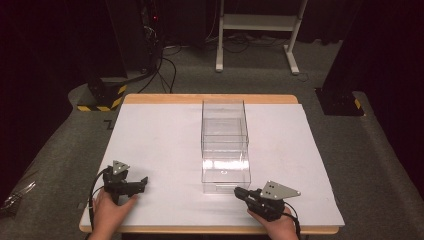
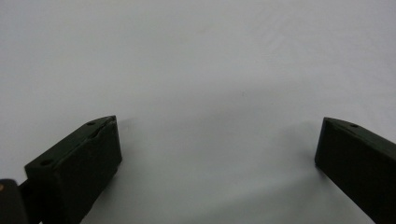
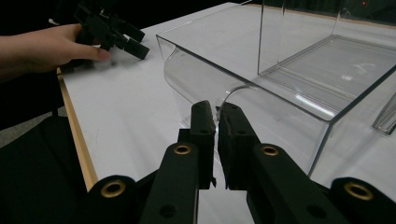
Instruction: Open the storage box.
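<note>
A clear plastic box [image 1: 225, 145] with an inner drawer stands in the middle of the white table [image 1: 160, 140]. My right gripper [image 1: 238, 191] is at the box's near right corner. In the right gripper view its jaws [image 3: 217, 109] are pressed together, tips right against the clear front wall [image 3: 261, 116] beside a curved cut-out. Whether they pinch that wall I cannot tell. My left gripper [image 1: 142, 182] lies on the table near the front left, also seen as the far gripper [image 3: 135, 44] held by a hand [image 3: 46, 46]. Its jaws [image 2: 217, 126] stand wide apart over bare white surface.
The table's wooden edge [image 1: 210, 98] runs along the far side. Beyond it on the grey floor stand a white desk frame [image 1: 255, 22], a yellow-and-black striped base [image 1: 102, 97] and cables. Dark stands flank the table.
</note>
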A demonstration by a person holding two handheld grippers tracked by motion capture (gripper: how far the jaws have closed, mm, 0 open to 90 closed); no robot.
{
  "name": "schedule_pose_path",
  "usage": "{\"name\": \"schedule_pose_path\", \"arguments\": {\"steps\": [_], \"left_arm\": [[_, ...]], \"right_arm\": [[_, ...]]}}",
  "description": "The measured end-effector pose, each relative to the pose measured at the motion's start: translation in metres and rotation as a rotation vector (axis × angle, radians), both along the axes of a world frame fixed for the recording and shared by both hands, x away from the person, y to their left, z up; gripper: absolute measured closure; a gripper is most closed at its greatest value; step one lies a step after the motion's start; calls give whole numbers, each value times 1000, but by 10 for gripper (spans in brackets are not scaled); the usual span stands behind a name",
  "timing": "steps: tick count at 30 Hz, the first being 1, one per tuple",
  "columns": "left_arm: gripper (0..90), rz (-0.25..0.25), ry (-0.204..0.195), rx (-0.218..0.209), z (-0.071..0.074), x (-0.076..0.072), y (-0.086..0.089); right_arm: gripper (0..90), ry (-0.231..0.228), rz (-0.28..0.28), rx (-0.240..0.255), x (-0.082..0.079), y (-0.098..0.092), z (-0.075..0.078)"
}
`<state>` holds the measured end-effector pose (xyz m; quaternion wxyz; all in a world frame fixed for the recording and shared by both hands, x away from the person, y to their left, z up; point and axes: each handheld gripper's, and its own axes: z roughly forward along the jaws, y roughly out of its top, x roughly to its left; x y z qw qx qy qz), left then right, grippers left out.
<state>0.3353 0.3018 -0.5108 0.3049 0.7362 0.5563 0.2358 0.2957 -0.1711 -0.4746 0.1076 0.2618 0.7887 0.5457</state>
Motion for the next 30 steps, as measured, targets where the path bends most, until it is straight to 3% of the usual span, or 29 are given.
{"name": "schedule_pose_path", "arguments": {"steps": [13,30], "left_arm": [[5,0,0,0,0,0,0],[5,0,1,0,0,0,0]], "right_arm": [[844,-20,17,-2,-9,-1,-1],[773,-52,10,-3,-14,-5,3]]}}
